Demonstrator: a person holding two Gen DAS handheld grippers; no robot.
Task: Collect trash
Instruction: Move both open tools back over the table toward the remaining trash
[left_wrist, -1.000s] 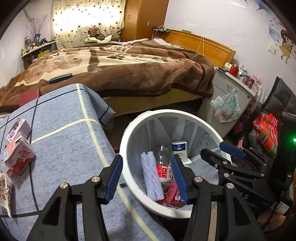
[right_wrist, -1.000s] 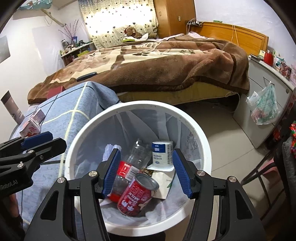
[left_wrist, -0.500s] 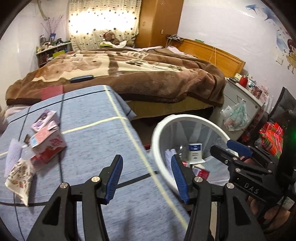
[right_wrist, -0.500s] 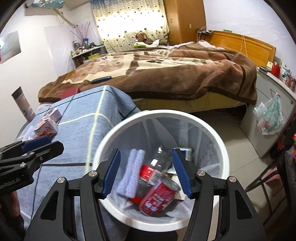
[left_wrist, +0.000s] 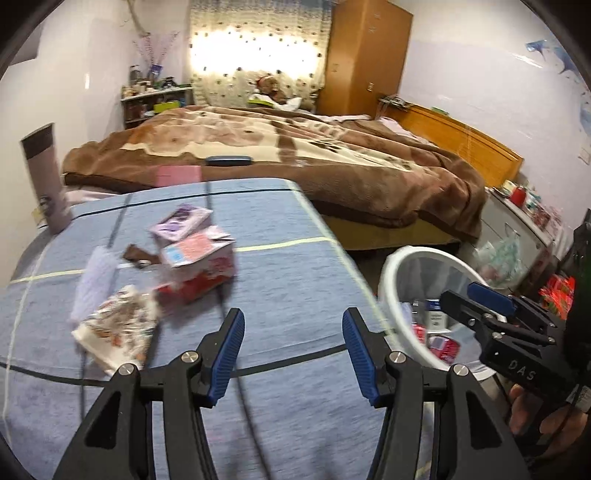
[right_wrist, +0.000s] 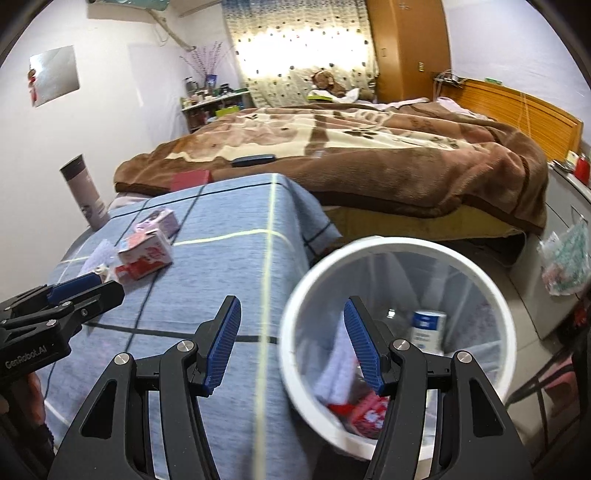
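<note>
A white trash bin (right_wrist: 491, 295) stands beside the blue-clothed table (right_wrist: 229, 273) and holds a can, a bottle, a white tub and a white cloth; it also shows in the left wrist view (left_wrist: 395, 269). On the table lie a red and pink carton (left_wrist: 199, 266), a purple carton (left_wrist: 183, 219), a white cloth (left_wrist: 92, 280) and a printed wrapper (left_wrist: 118, 328). My left gripper (left_wrist: 293, 350) is open and empty over the table, short of the cartons. My right gripper (right_wrist: 293, 347) is open and empty, over the table edge and the bin's rim.
A grey cylinder (left_wrist: 46, 177) stands at the table's far left corner. A bed with a brown blanket (left_wrist: 314, 155) lies behind the table. A grey cabinet with a hanging plastic bag (right_wrist: 565, 258) stands right of the bin.
Both grippers have swung left, away from the bin and towards the table. The cartons and wrapper have come into fuller view. Both stay open and empty.
</note>
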